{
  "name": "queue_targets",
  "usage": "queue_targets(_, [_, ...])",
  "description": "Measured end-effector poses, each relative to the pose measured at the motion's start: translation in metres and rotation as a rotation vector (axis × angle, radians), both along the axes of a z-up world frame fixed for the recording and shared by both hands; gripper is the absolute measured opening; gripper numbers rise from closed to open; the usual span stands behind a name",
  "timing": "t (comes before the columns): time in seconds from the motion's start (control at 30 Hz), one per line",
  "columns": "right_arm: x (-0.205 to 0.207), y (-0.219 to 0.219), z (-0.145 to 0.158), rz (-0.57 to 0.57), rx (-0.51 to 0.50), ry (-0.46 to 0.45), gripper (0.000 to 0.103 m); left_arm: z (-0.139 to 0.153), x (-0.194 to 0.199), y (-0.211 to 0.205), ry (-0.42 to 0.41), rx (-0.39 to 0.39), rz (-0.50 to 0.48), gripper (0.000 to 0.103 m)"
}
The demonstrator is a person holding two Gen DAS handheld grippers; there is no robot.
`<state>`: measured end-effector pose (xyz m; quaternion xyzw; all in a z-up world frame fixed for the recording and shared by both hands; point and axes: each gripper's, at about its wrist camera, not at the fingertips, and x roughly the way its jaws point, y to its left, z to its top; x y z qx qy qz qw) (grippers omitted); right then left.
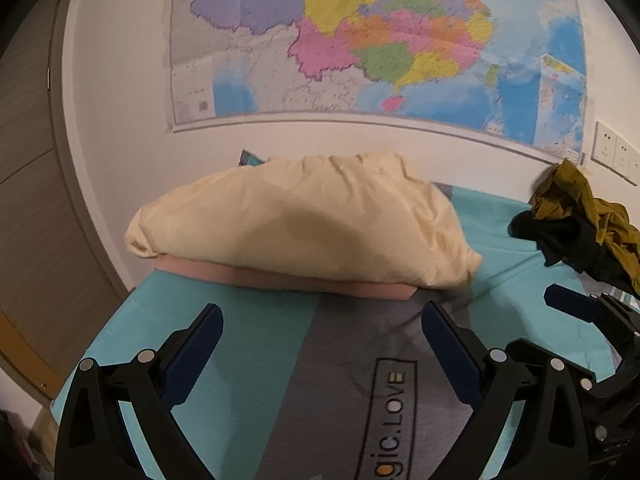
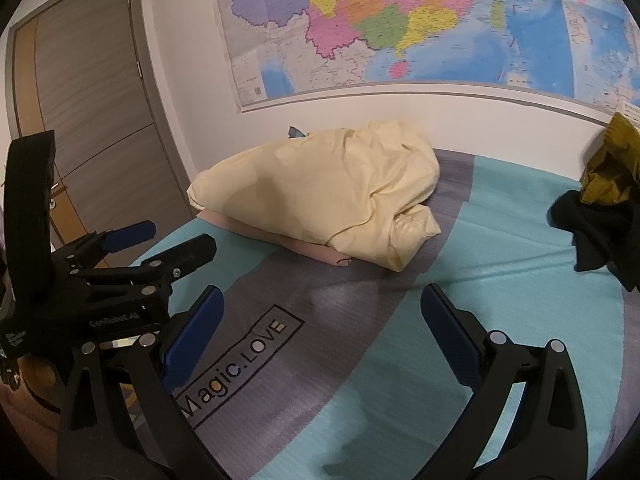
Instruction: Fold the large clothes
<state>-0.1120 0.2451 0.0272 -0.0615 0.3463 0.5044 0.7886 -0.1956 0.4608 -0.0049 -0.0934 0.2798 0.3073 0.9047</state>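
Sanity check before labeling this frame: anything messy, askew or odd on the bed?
Two things. The cream garment sits loosely bunched, not squarely, on the flat pink folded piece. An olive and black clothes heap lies crumpled at the right edge. Both grippers, left and right, are open and empty.

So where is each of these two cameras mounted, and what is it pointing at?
Left wrist view: sits on the left hand-held gripper, looking along its open fingers over the bed at the cream garment; the right hand-held gripper shows at the right edge.
Right wrist view: sits on the right hand-held gripper, open, facing the same way; the left hand-held gripper shows at left.
Both share the wall map, the cream garment and the dark clothes pile.
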Motion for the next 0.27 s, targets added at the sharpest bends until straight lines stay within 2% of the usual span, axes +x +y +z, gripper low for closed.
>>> queue_targets(0.17, [0.006,-0.028,0.000,-0.071,-0.009,-0.003,0.097,-0.003,0.018,-0.016,0.017,-0.038,-0.085,0.096])
queue_targets(0.27, [0.013,-0.055,0.000,-0.146,-0.020,-0.010,0.097,-0.005,0.033,-0.030,0.007,-0.074,-0.170,0.096])
